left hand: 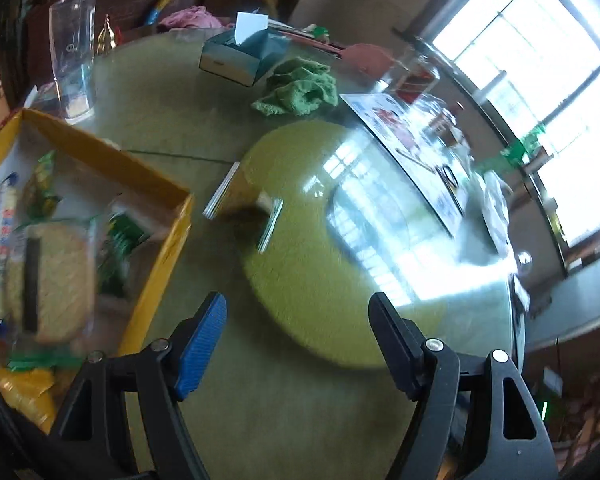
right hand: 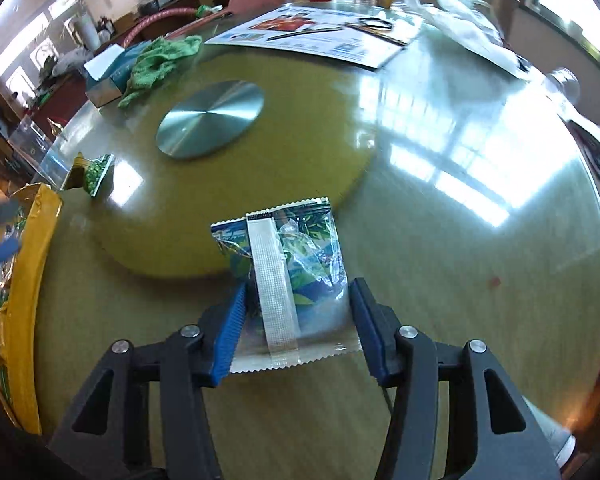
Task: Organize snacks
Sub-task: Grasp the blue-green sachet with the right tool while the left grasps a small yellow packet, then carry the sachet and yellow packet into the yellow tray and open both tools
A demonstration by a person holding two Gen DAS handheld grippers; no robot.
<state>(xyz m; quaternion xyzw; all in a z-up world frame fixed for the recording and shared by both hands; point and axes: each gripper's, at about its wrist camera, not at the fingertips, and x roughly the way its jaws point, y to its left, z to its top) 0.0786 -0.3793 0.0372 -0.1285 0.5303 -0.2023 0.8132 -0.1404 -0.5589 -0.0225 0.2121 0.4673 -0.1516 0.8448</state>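
- The right hand-held gripper (right hand: 296,320) has its 2 blue pads against the sides of a blue-and-green plastic snack packet with a clear window and a white seam strip (right hand: 288,276); it is grasping the packet, whose far end lies over the edge of the round olive-green turntable (right hand: 300,128) on the bench.
- No printing on that packet can be read; only leaf artwork shows.
- The left hand-held gripper (left hand: 296,344) is released, jaws wide apart with nothing between them, above the glass-topped bench (left hand: 260,400).
- A yellow cardboard box (left hand: 156,184) sits at the left, holding several snack packets, among them a pale round biscuit pack (left hand: 60,280) and green-printed wrappers; blur hides their lettering.
- 1 small green-printed snack packet (right hand: 96,174) lies on the bench just beside the box.
- A brushed-metal disc (right hand: 210,120) sits at the turntable's centre.
- Farther back lie a crumpled green cloth (right hand: 160,60), a teal tissue box (left hand: 244,56), a printed leaflet with red pictures (right hand: 320,32) whose text is too small to read, and a tall clear glass (left hand: 72,52).
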